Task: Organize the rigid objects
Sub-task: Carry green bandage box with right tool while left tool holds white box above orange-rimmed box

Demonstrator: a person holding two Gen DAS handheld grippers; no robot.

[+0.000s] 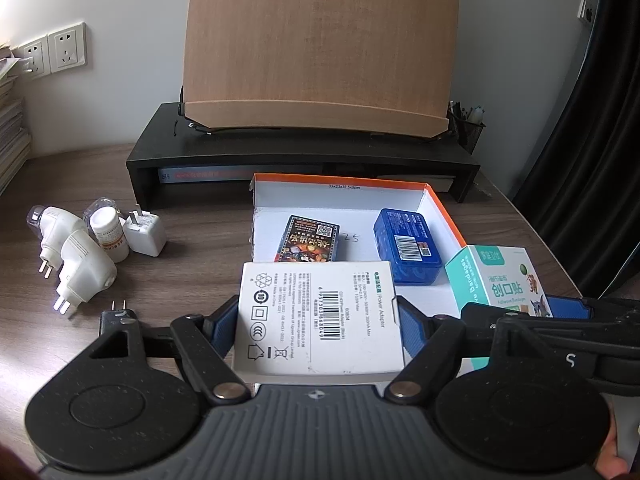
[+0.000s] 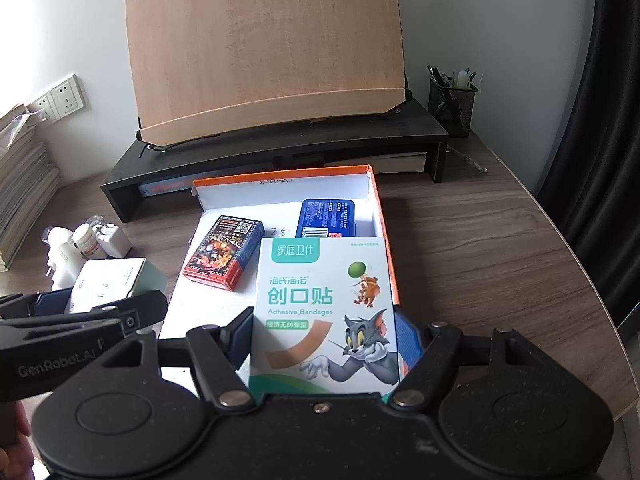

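On a wood-grain tabletop [image 1: 192,264], left tongs [image 1: 316,316] clamp a white power adapter box [image 1: 316,316] and right tongs [image 2: 324,336] clamp an adhesive bandage box [image 2: 324,308], both poised over an open orange-rimmed box [image 2: 384,216], apparently to join the card deck [image 2: 224,252] and blue tin [image 2: 326,216] inside.

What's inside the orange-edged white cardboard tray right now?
Inside the orange-edged white cardboard tray: a dark card box and a blue tin. The held bandage box hides the near floor.

We count: four small boxes [image 1: 318,316], one open tray box [image 1: 440,208], four white plugs [image 1: 86,274], one black plug [image 1: 116,316], one bottle [image 1: 109,236].
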